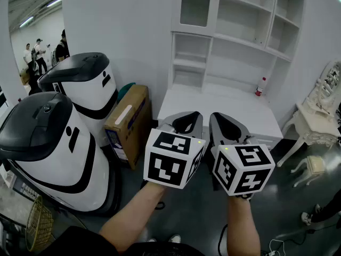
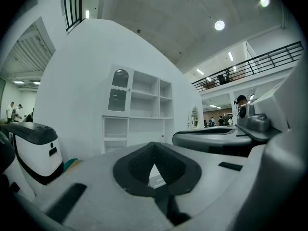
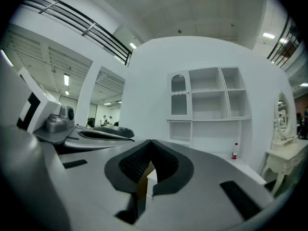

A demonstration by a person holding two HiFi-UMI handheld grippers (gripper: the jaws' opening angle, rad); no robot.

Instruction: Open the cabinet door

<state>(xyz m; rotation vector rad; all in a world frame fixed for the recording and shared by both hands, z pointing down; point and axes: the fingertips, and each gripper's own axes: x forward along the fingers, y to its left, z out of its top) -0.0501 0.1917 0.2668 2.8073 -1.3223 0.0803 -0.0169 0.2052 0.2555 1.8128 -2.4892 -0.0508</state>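
**Ctrl:** Status? Where's the door, what've the grippers got?

**Me:** Cabinet door (image 1: 195, 8) is top centre of the head view, the upper-left bay of the white shelf unit. It's closed as far as I can tell. Left gripper (image 1: 187, 117) and right gripper (image 1: 224, 119) sit side by side at lower centre, both clenched on nothing and well short of the unit.

**Ctrl:** How'll it handle?

**Me:** My guess is light, swinging on hinges. It has a thin white frame round a glass pane, so it's prob fragile. I'd go gently and pull, no twisting. I'd grab a knob on the free edge, but it's too small to make out a knob or which side the hinges are.

**Ctrl:** Anything in the way?

**Me:** The desk top (image 1: 213, 106) juts out below the door, so I'd reach over it. Bottle (image 1: 260, 86) stands at its right end, well apart from the door. Cardboard box (image 1: 130, 122) and two white machines (image 1: 85, 84) crowd the left. Dressing table (image 1: 314, 122) is at the right edge. The middle approach looks OK.
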